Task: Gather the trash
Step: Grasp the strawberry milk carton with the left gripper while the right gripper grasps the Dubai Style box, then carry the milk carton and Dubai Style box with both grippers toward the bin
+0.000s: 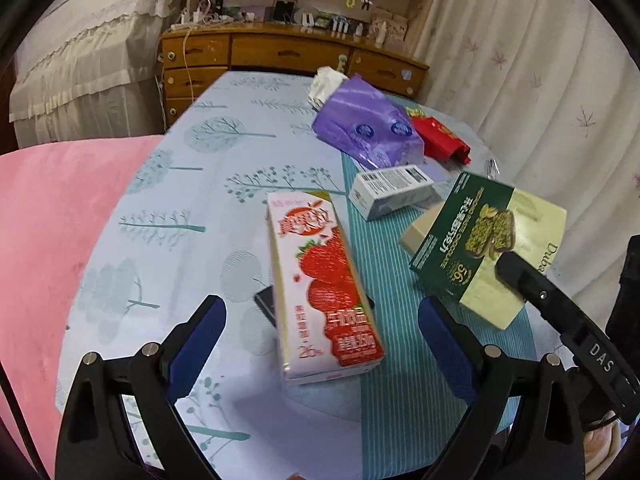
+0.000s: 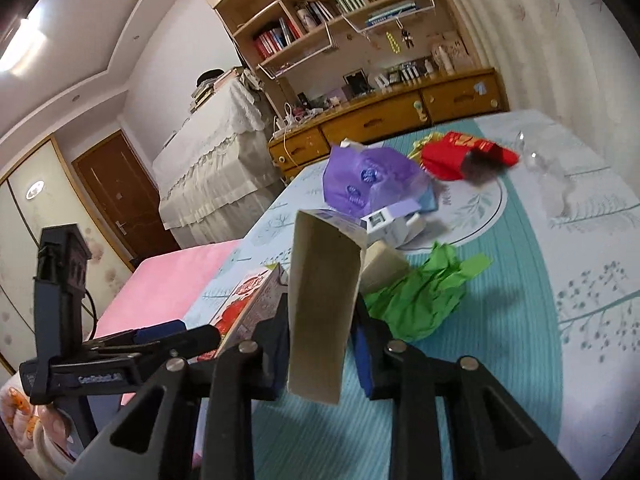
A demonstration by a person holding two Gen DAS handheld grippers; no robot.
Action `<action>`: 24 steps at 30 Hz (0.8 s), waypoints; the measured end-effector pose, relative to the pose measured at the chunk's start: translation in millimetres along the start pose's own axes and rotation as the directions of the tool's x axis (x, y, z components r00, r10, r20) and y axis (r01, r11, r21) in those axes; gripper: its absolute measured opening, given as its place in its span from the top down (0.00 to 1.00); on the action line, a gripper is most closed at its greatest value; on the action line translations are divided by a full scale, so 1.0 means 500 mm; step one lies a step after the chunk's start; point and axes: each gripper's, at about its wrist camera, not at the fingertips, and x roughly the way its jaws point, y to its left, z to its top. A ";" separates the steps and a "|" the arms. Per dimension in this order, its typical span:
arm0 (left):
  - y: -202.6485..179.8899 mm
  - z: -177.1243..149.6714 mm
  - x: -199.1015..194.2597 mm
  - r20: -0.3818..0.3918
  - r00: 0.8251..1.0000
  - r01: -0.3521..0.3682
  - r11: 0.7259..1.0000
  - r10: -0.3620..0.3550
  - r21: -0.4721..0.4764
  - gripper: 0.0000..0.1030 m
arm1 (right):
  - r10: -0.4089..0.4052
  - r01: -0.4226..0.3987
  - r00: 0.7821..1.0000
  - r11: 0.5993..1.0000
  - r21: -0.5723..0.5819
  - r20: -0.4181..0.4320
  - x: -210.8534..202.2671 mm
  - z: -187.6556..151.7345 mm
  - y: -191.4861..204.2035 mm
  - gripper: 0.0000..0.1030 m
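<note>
In the left wrist view my left gripper [image 1: 320,320] is open, its jaws wide on either side of a pink strawberry milk carton [image 1: 320,280] that lies on the tablecloth [image 1: 224,160]. My right gripper [image 2: 320,312] is shut on a green and cream chocolate box [image 2: 320,312] and holds it above the table; the box shows in the left wrist view [image 1: 484,248] with the right gripper's finger [image 1: 520,276] on it. Further back lie a white and lilac small box [image 1: 392,192], a purple plastic bag [image 1: 368,124] and a red packet [image 1: 440,140].
Crumpled green paper [image 2: 420,300] lies right of the held box. Clear plastic wrap [image 2: 556,184] lies at the table's far right. A pink cushion [image 1: 52,240] sits left of the table. A wooden drawer unit [image 1: 280,52] stands behind. A dark flat object [image 1: 266,300] lies under the carton.
</note>
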 end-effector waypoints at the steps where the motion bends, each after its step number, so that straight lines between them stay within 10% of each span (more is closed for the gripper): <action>1: -0.003 0.000 0.007 -0.010 1.000 0.002 1.000 -0.002 0.003 0.07 | -0.006 0.006 1.000 1.000 -0.002 0.000 0.001 0.001 -0.003 0.74; 13: 0.008 0.006 0.100 -0.131 0.989 -0.079 0.991 0.064 -0.109 0.08 | 0.036 -0.036 0.999 0.998 0.043 0.001 0.000 -0.015 -0.044 0.74; 18: 0.018 0.007 0.102 -0.131 0.989 -0.093 0.983 0.072 -0.157 0.48 | 0.049 -0.049 0.999 0.998 0.027 -0.007 -0.007 -0.019 -0.050 0.75; 24: 0.022 0.001 0.076 -0.106 0.993 -0.066 0.979 0.047 -0.190 0.48 | 0.050 -0.050 0.999 0.999 0.002 0.006 -0.027 -0.011 -0.036 0.76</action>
